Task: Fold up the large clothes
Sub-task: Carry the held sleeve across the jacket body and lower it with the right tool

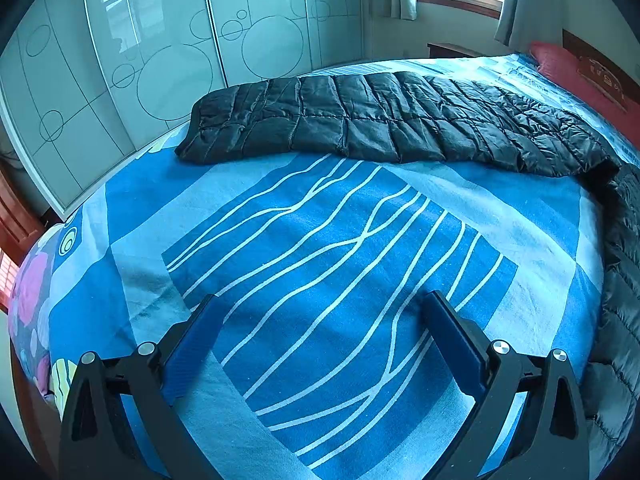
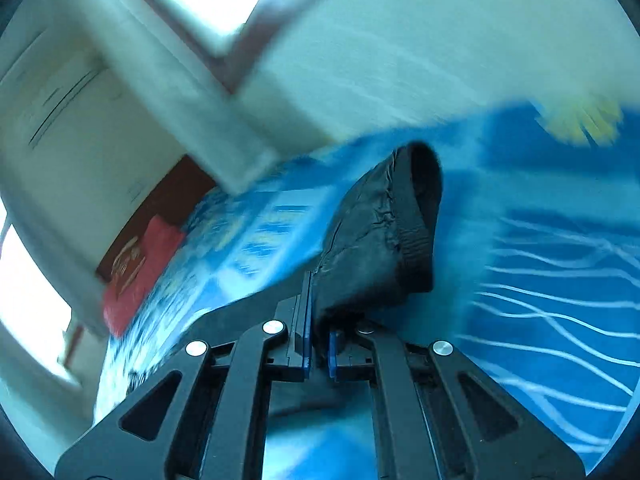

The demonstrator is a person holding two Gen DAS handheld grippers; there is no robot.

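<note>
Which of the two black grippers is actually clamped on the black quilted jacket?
The right gripper: its blue-padded fingers are shut on the black quilted jacket's ribbed cuff. The left gripper is open above the blue patterned bedsheet, holding nothing.

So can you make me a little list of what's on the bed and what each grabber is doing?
place: bed with blue lined sheet
clothing: black puffy jacket, spread along the far side
pillow: red pillow, by the headboard
left gripper: open, above the sheet, holding nothing
right gripper: shut on the jacket's sleeve cuff
picture quality: right view blurry
</note>
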